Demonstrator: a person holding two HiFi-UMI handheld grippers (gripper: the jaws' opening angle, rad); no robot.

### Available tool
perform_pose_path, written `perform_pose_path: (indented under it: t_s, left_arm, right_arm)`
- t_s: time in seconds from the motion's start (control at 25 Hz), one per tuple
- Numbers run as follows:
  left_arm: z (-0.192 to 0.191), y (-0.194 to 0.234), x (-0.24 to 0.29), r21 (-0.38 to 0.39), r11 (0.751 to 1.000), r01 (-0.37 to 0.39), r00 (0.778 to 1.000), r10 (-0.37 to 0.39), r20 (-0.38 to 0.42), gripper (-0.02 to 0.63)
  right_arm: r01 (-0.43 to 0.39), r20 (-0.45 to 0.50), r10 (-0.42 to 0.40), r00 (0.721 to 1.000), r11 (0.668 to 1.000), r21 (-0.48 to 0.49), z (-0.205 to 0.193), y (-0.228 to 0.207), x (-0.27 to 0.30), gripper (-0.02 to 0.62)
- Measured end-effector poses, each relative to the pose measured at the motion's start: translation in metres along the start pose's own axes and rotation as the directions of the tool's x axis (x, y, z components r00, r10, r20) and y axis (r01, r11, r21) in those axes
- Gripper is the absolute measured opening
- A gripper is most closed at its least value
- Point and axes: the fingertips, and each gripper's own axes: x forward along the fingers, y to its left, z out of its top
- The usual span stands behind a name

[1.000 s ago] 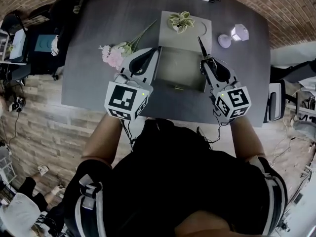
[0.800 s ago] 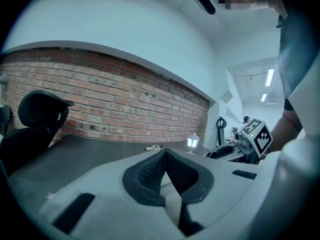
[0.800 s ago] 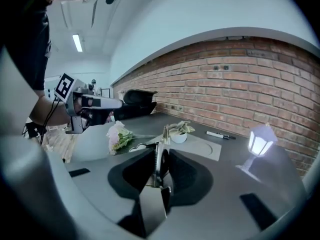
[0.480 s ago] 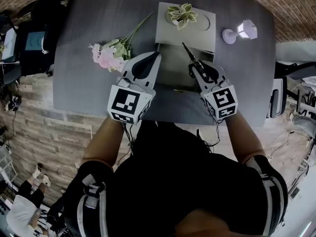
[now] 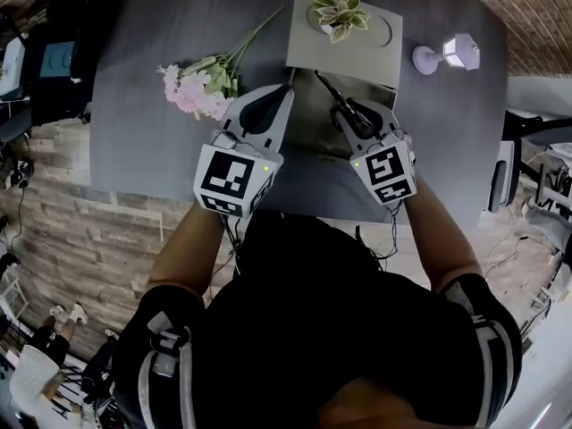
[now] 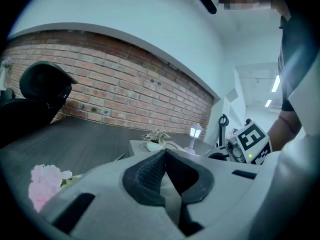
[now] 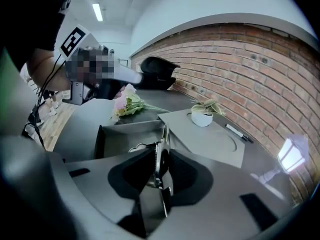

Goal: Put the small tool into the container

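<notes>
So the right gripper has its fingers clamped on the small tool, a thin metal plier-looking thing that pokes out past the jaw tips. In the head view that gripper sits just right of centre. The tool's dark tip angles toward the upper left, over the open grey container in the middle of the dark table. The tool is over the box opening, in the gripper's grip and not lying in the box. Can't really tell how high above the bottom it is.

The left gripper is just left of the container, by its left wall. Its own view shows the fingers closed together with nothing between them.

Other stuff: a flat grey panel butts against the container's far edge, with a little potted plant on it. A bunch of pink flowers lies at the upper left, and a small lantern-style lamp stands at the upper right.
</notes>
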Motion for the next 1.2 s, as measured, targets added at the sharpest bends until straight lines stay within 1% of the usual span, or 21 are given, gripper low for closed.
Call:
perform_pose_path:
  t_s: [0.2,0.36,0.6,0.68,0.8,0.96,1.04,1.12,1.2]
  left_arm:
    - [0.004,0.002,-0.004,0.0,1.0,-0.007,1.0,0.007,0.009,0.009]
    - [0.005,0.001,-0.006,-0.006,1.0,-0.007,1.0,0.007,0.019,0.009]
    - [0.008,-0.007,-0.009,-0.01,1.0,-0.001,1.0,0.002,0.027,0.009]
    - [0.01,-0.01,-0.012,-0.002,1.0,0.0,1.0,0.0,0.026,0.009]
    - [0.018,-0.014,-0.019,0.014,1.0,-0.004,1.0,0.004,0.027,0.009]
    - [0.034,-0.021,-0.029,0.043,0.999,-0.009,0.999,0.008,0.043,0.009]
    - [0.042,-0.024,-0.034,0.06,0.998,-0.015,0.999,0.012,0.046,0.009]
    - [0.049,-0.025,-0.039,0.075,0.997,-0.024,0.999,0.021,0.049,0.009]
    - [0.056,-0.027,-0.044,0.088,0.996,-0.03,0.998,0.025,0.053,0.009]
  right_arm:
    - [-0.014,-0.108,0.006,0.994,0.997,-0.071,-0.016,0.011,0.011,0.091]
    - [-0.012,-0.119,0.0,0.993,0.995,-0.101,-0.019,0.016,0.013,0.094]
    - [-0.009,-0.158,-0.025,0.987,0.977,-0.213,-0.023,0.02,0.021,0.104]
    - [-0.009,-0.189,-0.042,0.981,0.964,-0.265,-0.026,0.022,0.023,0.106]
    - [0.004,-0.231,-0.091,0.969,0.935,-0.354,-0.028,0.025,0.025,0.108]
    - [0.029,-0.257,-0.142,0.956,0.916,-0.399,-0.032,0.022,0.025,0.11]
    - [0.02,-0.284,-0.148,0.947,0.912,-0.41,-0.036,0.021,0.023,0.138]
    - [0.007,-0.301,-0.14,0.943,0.915,-0.403,-0.036,0.02,0.019,0.195]
    - [0.008,-0.298,-0.133,0.945,0.922,-0.386,-0.032,0.019,0.015,0.215]
